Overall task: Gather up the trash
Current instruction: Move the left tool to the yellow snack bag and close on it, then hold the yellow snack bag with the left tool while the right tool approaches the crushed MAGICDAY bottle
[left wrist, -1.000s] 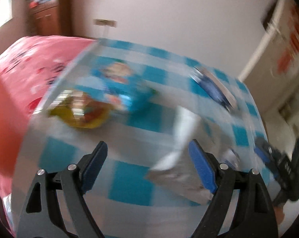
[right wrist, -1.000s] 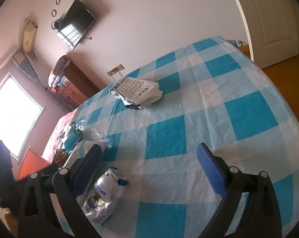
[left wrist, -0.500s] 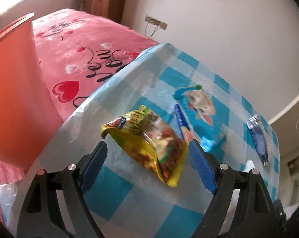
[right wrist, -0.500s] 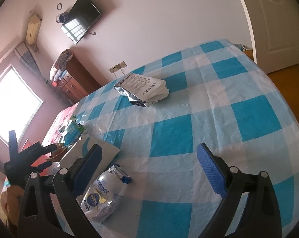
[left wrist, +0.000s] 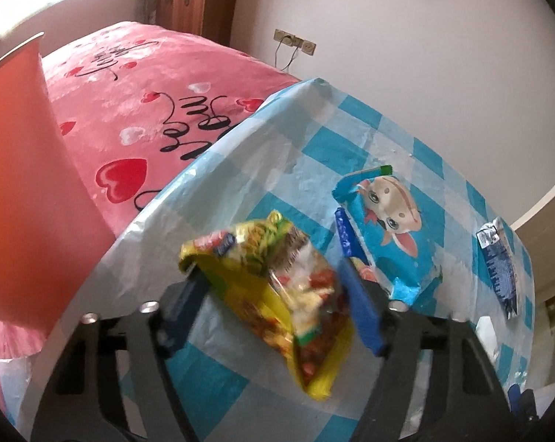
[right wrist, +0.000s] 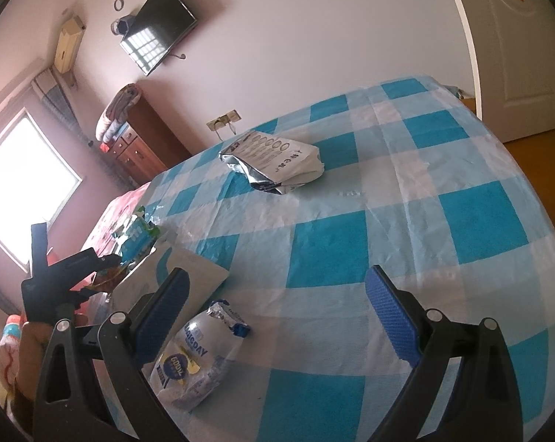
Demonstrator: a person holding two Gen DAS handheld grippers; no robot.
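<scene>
Left gripper (left wrist: pixel 273 294) first: its blue-padded fingers (left wrist: pixel 362 313) have just been closing in, and the crinkly yellow plastic noodle packet (left wrist: pixel 277 291) sits right between them. Both pads look like they're up against the packet's sides, left one tucked under its folded top corner, so I'd call that a grip. The packet lies on the blue-and-white checked plastic cloth over the surface (left wrist: pixel 218 397), its lower end pointing back toward the gripper body.

Just past the right finger there's a bright blue snack bag with a cartoon animal on it (left wrist: pixel 384 232), lying flat, its near edge close beside that finger. Farther out the same way, near the surface's far edge, a small dark blue and silver wrapper (left wrist: pixel 498 261). Off past the left finger, a big orange plastic bin (left wrist: pixel 23 191), and behind it a pink bedspread with red hearts (left wrist: pixel 137 110).

Right gripper (right wrist: pixel 277 313): fingers spread wide, nothing between them, hovering over the cloth. Right by its left finger lies a crumpled clear-and-white plastic bag with blue print (right wrist: pixel 196 361); a flat white card or pouch (right wrist: pixel 174 280) pokes out behind that finger. Well ahead, a silver and white foil bag (right wrist: pixel 277 162) by itself.
</scene>
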